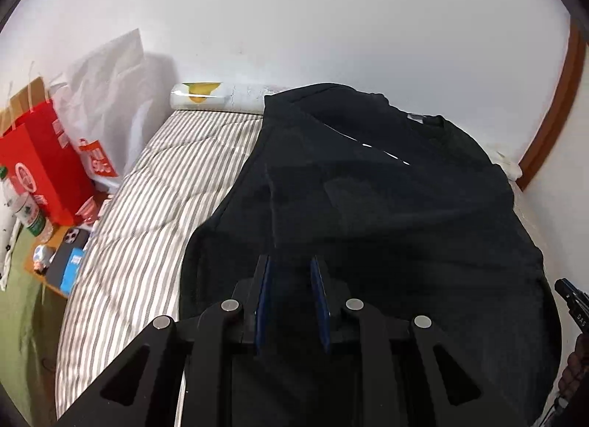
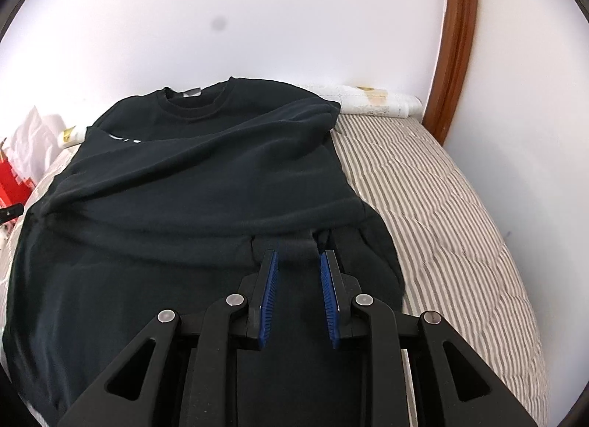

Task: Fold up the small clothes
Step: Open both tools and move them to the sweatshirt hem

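Observation:
A black sweatshirt (image 1: 386,206) lies flat on the striped bed, collar (image 1: 427,125) toward the wall, with its sleeves folded in across the body. My left gripper (image 1: 290,261) hovers over the garment's lower left part, jaws slightly apart, and no cloth is pinched between the blue pads. In the right wrist view the same sweatshirt (image 2: 202,187) fills the centre. A sleeve cuff (image 2: 296,241) lies just beyond the tips of my right gripper (image 2: 298,254), which is narrowly open and not pressing on it. Part of the right gripper (image 1: 570,298) shows at the left view's right edge.
The striped quilt (image 1: 147,206) (image 2: 441,206) is bare on both sides of the garment. A rolled sheet (image 1: 217,95) lies along the wall. A red bag (image 1: 40,169), a white plastic bag (image 1: 106,95) and a cluttered bedside table (image 1: 62,261) stand left. A wooden frame (image 2: 452,58) rises right.

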The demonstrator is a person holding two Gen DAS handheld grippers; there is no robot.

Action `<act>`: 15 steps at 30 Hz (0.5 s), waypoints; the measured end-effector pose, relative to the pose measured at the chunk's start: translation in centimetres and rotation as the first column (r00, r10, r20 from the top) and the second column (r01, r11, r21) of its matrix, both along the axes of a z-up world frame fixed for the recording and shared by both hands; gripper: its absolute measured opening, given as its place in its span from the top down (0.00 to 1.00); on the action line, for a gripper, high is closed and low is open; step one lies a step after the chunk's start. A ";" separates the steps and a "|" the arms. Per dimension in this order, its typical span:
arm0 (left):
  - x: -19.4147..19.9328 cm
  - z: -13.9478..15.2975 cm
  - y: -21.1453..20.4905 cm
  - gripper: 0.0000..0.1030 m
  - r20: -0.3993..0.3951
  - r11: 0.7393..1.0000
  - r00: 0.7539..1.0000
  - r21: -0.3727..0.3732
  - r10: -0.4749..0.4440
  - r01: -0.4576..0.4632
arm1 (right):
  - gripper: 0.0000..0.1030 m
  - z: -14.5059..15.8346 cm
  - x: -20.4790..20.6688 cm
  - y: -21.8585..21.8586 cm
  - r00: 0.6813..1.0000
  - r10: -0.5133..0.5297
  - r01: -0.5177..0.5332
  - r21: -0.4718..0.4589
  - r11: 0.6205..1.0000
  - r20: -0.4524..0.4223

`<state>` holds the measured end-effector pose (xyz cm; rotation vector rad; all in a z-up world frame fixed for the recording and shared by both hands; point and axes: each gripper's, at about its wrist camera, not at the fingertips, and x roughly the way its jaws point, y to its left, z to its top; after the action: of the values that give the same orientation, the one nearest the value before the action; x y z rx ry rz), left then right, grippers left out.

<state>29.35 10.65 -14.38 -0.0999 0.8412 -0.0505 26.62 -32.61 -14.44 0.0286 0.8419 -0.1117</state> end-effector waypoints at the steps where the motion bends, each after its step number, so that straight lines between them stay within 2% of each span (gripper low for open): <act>1: -0.7 0.2 0.0 0.80 0.004 1.000 1.000 0.003 0.000 0.000 | 0.77 0.2 -0.6 0.0 1.000 0.002 -0.002 -0.001 1.000 0.002; 15: -10.5 2.5 1.3 0.80 0.051 1.000 0.998 0.017 0.021 -0.021 | 0.77 1.0 -8.4 0.2 1.000 0.019 -0.019 0.007 1.000 0.009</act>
<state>18.86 11.90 -11.84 -0.0909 0.7898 -0.0260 18.21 -32.42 -13.42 0.0280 0.8333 -0.0908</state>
